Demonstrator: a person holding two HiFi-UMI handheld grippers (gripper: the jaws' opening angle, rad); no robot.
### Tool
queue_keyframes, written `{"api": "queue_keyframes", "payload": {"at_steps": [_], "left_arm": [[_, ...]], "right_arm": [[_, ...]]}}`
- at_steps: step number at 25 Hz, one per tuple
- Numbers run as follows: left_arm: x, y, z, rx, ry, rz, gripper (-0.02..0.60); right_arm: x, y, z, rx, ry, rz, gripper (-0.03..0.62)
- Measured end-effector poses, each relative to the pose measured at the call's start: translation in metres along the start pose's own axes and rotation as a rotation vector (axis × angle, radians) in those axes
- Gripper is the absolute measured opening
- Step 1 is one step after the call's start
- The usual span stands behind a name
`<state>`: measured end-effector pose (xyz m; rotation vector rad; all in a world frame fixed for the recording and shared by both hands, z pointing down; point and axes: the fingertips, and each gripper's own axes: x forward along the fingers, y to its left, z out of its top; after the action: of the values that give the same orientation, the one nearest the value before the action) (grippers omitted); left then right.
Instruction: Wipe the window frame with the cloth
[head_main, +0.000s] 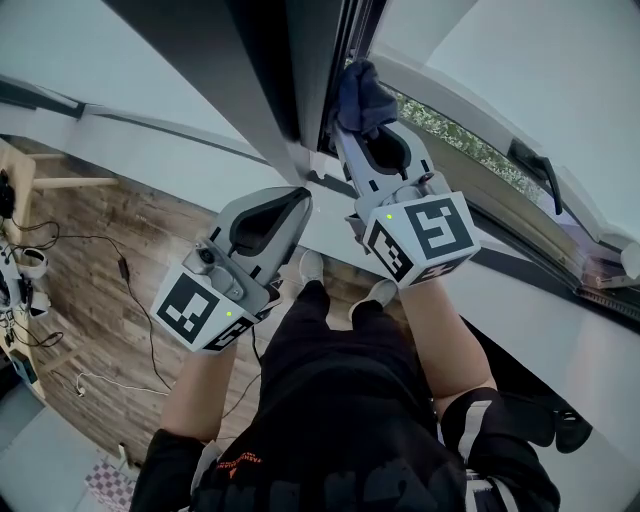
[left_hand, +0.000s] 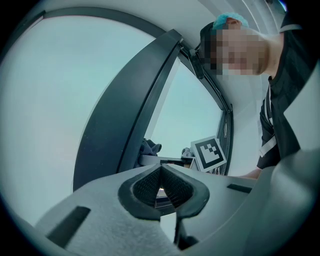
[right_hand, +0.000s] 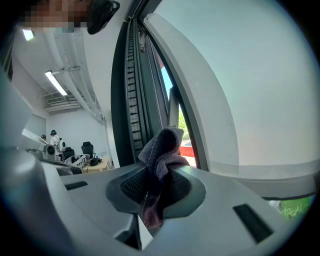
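Observation:
My right gripper (head_main: 354, 122) is shut on a dark purple-blue cloth (head_main: 361, 88), whose bunched end is held up against the dark window frame (head_main: 292, 70) where it meets the open sash. In the right gripper view the cloth (right_hand: 161, 148) sticks up from between the jaws of the right gripper (right_hand: 158, 173), beside the frame's ribbed track (right_hand: 132, 95). My left gripper (head_main: 297, 203) hangs lower left, near the frame's foot, shut and empty. In the left gripper view the tips of the left gripper (left_hand: 161, 170) meet, with the frame (left_hand: 131, 120) and the cloth (left_hand: 149, 147) ahead.
A black window handle (head_main: 536, 163) sits on the white sash at the right. Below are a wooden floor (head_main: 110, 250) with loose cables (head_main: 128, 280) and the person's legs and shoes (head_main: 311, 266). A desk and chairs (right_hand: 82, 159) stand in the room behind.

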<state>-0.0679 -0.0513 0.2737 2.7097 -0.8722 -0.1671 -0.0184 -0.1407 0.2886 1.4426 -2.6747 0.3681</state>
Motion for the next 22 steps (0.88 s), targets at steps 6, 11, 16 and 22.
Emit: {"api": "queue_keyframes", "payload": {"at_steps": [6, 11, 16, 22], "left_arm": [[-0.001, 0.003, -0.009, -0.012, 0.012, 0.002, 0.02], [0.0, 0.005, -0.016, -0.019, 0.02, 0.002, 0.02], [0.001, 0.009, -0.019, -0.026, 0.025, 0.0, 0.02], [0.0, 0.01, -0.025, -0.033, 0.033, 0.001, 0.02]], "right_arm": [[0.005, -0.004, -0.02, 0.012, 0.026, -0.007, 0.058], [0.009, -0.008, -0.036, 0.03, 0.048, -0.014, 0.058], [0.013, -0.01, -0.052, 0.053, 0.076, -0.02, 0.058], [0.015, -0.013, -0.07, 0.087, 0.108, -0.023, 0.058]]}}
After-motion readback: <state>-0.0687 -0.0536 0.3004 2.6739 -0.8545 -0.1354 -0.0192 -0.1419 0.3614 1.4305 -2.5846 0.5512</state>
